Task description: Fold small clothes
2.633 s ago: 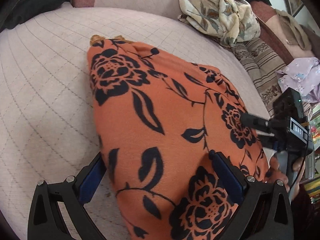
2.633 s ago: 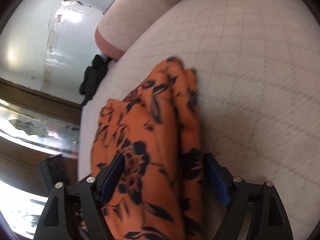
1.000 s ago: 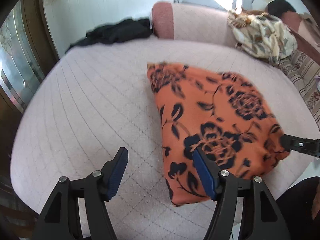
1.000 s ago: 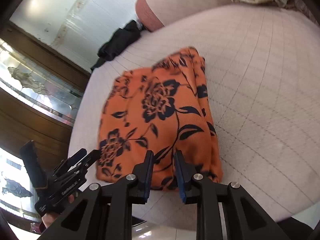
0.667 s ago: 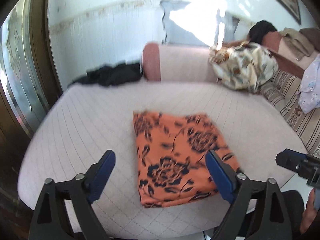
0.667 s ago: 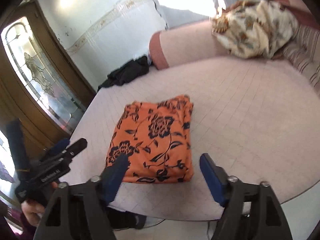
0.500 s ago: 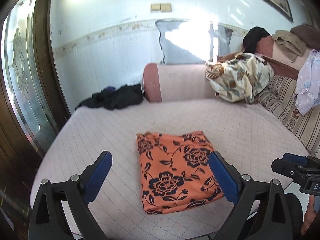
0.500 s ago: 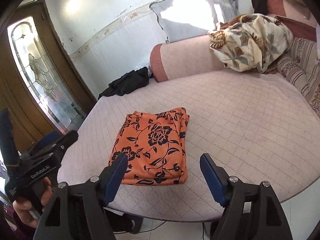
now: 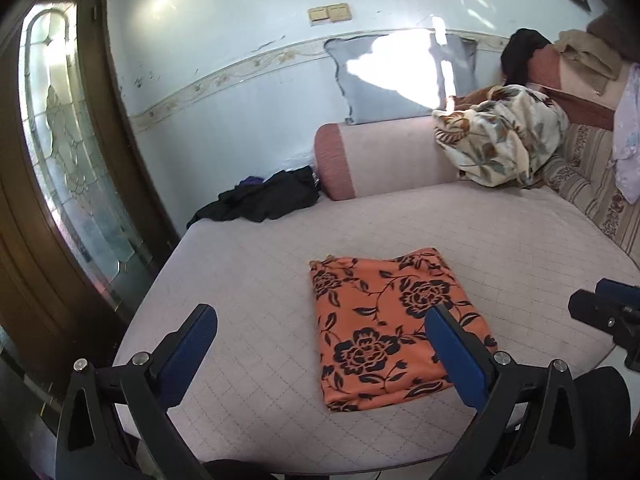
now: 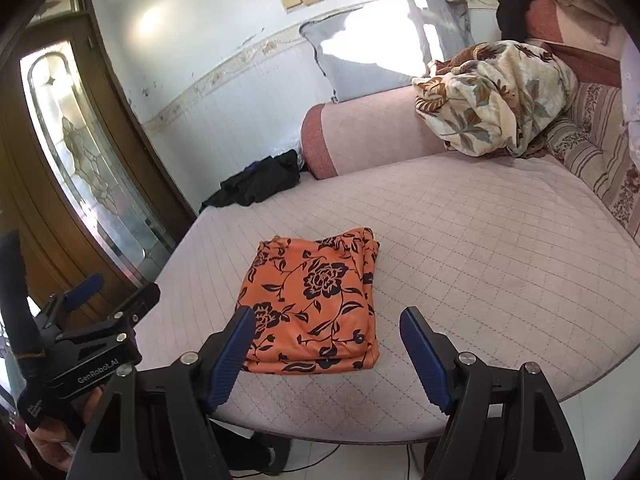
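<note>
On the quilted pink bed [image 9: 500,240], near its front edge, the orange floral garment [image 9: 388,320] lies folded into a neat, roughly rectangular packet, several layers thick along the side and front edges seen from the right wrist view [image 10: 316,304]. Its edges line up fairly well and nothing trails loose, so this piece looks finished.

The left gripper [image 9: 320,344] hangs back from the bed with its blue-padded fingers [image 9: 188,344] spread wide and nothing between them. The right gripper [image 10: 324,348] is likewise held off the bed, fingers [image 10: 424,348] spread apart and empty. Neither touches the cloth; both sit short of the bed's front edge, with the garment just beyond them.

As for what is left, that depends on whether more small clothes are meant to be folded. A crumpled black garment [image 9: 264,196] lies at the far left corner of the bed beside the pink bolster [image 9: 380,156], and a cream leaf-print blanket [image 9: 500,140] is heaped against the striped sofa back [image 9: 592,184] at the far right. A pale lilac cloth [image 9: 628,136] hangs at the right margin. I judge the black item the likeliest next candidate, being on the bed itself, though it is well apart from both grippers and would need bringing forward and spreading flat first.
</note>
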A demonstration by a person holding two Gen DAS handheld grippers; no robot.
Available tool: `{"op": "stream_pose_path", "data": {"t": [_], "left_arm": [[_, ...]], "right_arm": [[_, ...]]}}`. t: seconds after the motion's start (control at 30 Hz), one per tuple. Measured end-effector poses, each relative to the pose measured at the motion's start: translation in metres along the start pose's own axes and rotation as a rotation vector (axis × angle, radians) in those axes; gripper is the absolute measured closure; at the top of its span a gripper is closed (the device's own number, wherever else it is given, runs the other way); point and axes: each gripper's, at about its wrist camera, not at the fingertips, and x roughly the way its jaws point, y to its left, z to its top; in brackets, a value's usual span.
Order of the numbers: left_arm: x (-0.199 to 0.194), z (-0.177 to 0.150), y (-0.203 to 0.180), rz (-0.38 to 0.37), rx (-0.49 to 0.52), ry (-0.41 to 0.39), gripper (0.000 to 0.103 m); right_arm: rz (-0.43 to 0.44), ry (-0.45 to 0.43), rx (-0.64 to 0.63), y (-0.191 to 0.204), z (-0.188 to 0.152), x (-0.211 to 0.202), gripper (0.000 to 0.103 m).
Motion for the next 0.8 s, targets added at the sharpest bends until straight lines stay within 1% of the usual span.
{"op": "stream_pose_path", "data": {"t": [0.07,0.2,0.4,0.6,0.8], "left_arm": [[0.004,-0.001,0.011,0.006,-0.036,0.018,0.000],[0.007,-0.004,0.029,0.045,-0.089,0.025,0.000],[0.013,-0.007,0.052,0.044,-0.152,0.056,0.000],[0.014,-0.010,0.058,0.046,-0.163,0.066,0.000],[0.012,-0.009,0.059,0.040,-0.169,0.070,0.000]], "right_arm": [[-0.020,0.017,-0.031,0.012,-0.001,0.008,0.025],[-0.053,0.026,-0.079,0.032,-0.002,0.021,0.025],[-0.091,0.024,-0.121,0.051,-0.003,0.027,0.025],[-0.108,0.000,-0.125,0.058,-0.001,0.024,0.025],[-0.106,0.002,-0.122,0.057,0.001,0.024,0.025]]}}
